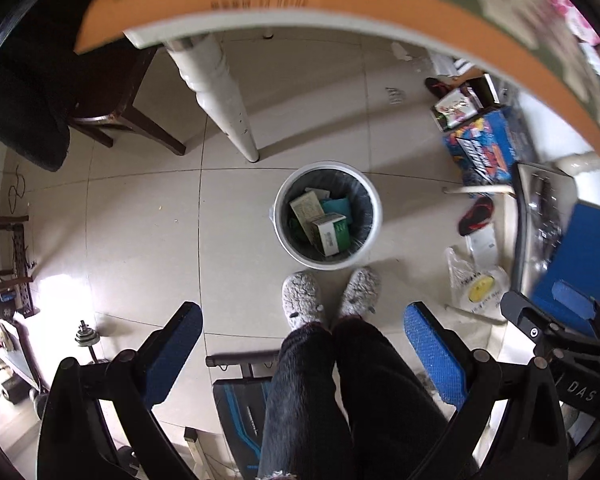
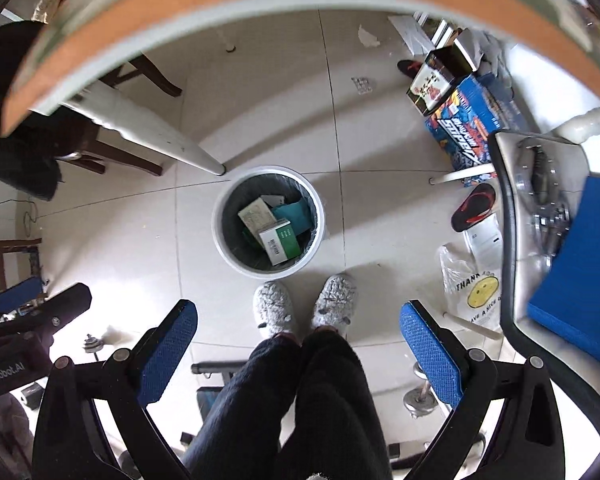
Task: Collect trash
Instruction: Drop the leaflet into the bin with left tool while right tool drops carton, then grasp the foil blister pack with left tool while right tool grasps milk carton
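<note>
A white round trash bin (image 1: 364,190) with a dark liner stands on the tiled floor, just beyond the person's grey slippers (image 1: 300,298). It holds several small cartons, among them a green and white box (image 1: 330,232) and a teal packet. It also shows in the right wrist view (image 2: 224,196), with the same box (image 2: 280,242). My left gripper (image 1: 302,334) is open and empty, held high above the floor. My right gripper (image 2: 298,328) is open and empty too, beside the left one (image 2: 40,304).
The orange-edged table (image 1: 300,4) arches overhead, with a white table leg (image 1: 228,108) behind the bin. A dark chair (image 1: 100,92) stands at left. Colourful boxes (image 1: 480,144), a red and black sandal (image 1: 476,216), a smiley plastic bag (image 1: 476,284) and a blue-seated chair (image 1: 588,248) lie at right.
</note>
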`<act>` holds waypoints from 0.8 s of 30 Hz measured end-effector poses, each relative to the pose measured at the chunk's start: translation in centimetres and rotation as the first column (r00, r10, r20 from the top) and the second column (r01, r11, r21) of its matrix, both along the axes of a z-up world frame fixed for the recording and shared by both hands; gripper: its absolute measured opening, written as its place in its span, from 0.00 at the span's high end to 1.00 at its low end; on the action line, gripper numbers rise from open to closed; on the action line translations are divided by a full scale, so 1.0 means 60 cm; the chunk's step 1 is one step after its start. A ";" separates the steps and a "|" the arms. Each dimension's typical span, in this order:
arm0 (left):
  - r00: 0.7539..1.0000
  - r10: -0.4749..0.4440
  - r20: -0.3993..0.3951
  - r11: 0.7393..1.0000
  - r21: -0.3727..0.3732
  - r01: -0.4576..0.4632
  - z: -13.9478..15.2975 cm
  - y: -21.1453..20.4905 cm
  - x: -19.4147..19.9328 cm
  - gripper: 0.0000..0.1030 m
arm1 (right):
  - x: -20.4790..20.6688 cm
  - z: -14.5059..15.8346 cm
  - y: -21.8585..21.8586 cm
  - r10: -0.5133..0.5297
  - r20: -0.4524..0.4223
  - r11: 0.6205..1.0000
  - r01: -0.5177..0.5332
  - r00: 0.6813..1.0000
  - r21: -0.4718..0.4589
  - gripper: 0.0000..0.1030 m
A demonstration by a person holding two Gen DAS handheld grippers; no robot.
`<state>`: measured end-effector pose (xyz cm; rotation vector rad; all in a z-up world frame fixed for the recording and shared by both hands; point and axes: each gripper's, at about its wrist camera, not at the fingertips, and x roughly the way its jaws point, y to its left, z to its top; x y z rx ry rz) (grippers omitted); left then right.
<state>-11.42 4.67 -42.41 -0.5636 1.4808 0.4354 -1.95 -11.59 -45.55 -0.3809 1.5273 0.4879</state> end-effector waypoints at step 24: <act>0.977 0.040 0.209 0.947 0.304 -0.103 0.290 0.153 0.261 0.00 | 0.250 0.325 0.042 -0.274 0.040 0.934 0.256 0.961 0.251 0.01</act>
